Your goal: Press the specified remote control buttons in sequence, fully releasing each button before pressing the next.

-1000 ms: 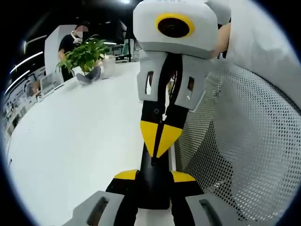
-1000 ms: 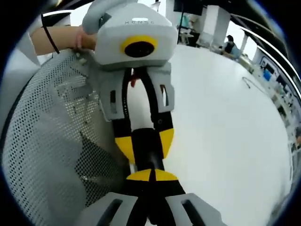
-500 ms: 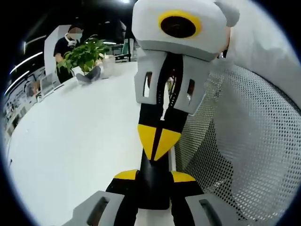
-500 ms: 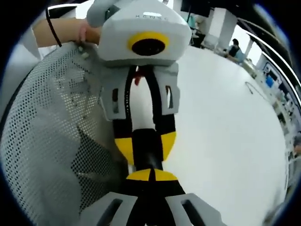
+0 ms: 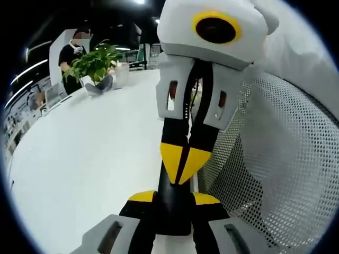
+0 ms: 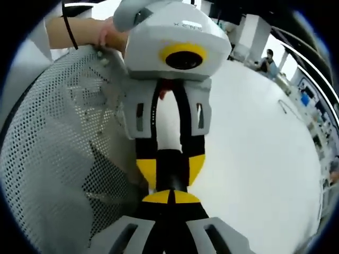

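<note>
Left gripper (image 5: 172, 199): jaws part-closed on the remote control (image 5: 172, 214), one yellow tip on each long side, the black bar running straight out between them, above the white table (image 5: 79, 164). Right gripper (image 5: 181, 169): comes in head-on from the far end, jaws pressed together with no gap, the joined yellow tips meeting the remote's upper face; whether they bear down on a button, cannot tell. In the right gripper view a hand (image 6: 110, 36) grips the left gripper's body, a black band (image 6: 69, 30) on the wrist. A white mesh chair back (image 5: 286, 164) stands close beside both tools; a potted plant (image 5: 94, 62) sits at the table's far edge, a person in black (image 5: 71, 53) behind it. Buttons and markings on the remote hidden by the tips; its near end is cut off.
</note>
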Motion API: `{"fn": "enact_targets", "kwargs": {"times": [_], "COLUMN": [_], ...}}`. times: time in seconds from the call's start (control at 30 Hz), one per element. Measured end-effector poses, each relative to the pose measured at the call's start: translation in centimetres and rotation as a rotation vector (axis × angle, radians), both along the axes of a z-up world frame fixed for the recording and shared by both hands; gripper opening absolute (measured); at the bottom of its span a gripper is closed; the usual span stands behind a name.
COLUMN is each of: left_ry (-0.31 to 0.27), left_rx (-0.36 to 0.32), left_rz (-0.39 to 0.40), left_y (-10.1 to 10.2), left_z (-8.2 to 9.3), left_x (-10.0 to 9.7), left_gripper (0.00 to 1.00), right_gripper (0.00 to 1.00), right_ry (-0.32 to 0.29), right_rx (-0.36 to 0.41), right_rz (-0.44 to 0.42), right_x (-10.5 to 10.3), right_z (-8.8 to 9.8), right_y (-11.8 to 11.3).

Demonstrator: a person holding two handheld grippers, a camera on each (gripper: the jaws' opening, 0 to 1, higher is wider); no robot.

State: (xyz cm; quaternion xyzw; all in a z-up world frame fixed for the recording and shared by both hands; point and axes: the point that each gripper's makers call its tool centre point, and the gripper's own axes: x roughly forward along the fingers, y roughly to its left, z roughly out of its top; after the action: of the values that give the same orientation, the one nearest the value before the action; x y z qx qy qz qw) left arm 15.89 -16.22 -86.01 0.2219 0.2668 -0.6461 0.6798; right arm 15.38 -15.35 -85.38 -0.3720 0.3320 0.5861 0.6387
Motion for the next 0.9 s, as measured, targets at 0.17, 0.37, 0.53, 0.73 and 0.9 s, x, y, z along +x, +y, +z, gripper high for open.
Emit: {"fn": "enact_targets", "kwargs": {"times": [0.17, 0.37, 0.53, 0.73, 0.9], "left_ry": [-0.005, -0.017, -0.036, -0.033, -0.033], "left_rx": [0.004, 0.008, 0.024, 0.011, 0.022], "left_rz": [0.000, 0.013, 0.034, 0.037, 0.039], "left_y": [-0.03, -0.03, -0.28, -0.11, -0.12], "left_z": [-0.03, 0.00, 0.00, -0.03, -0.01], "left_x": [0.01, -0.03, -0.12, 0.01, 0.02], "left_gripper": [0.24, 0.24, 0.25, 0.25, 0.25], "right_gripper": [0.00, 0.00, 0.00, 0.00, 0.00], "right_ry": [0.012, -0.027, 0.023, 0.039, -0.011], "right_rx": [-0.002, -0.028, -0.039, 0.008, 0.004], "right_rz": [-0.020, 0.053, 0.053, 0.063, 0.081], "right_x": [0.09, -0.04, 0.16, -0.04, -0.32], "right_z": [-0.09, -0.14, -0.14, -0.10, -0.08], "right_y": [-0.10, -0.07, -0.03, -0.18, -0.09]}}
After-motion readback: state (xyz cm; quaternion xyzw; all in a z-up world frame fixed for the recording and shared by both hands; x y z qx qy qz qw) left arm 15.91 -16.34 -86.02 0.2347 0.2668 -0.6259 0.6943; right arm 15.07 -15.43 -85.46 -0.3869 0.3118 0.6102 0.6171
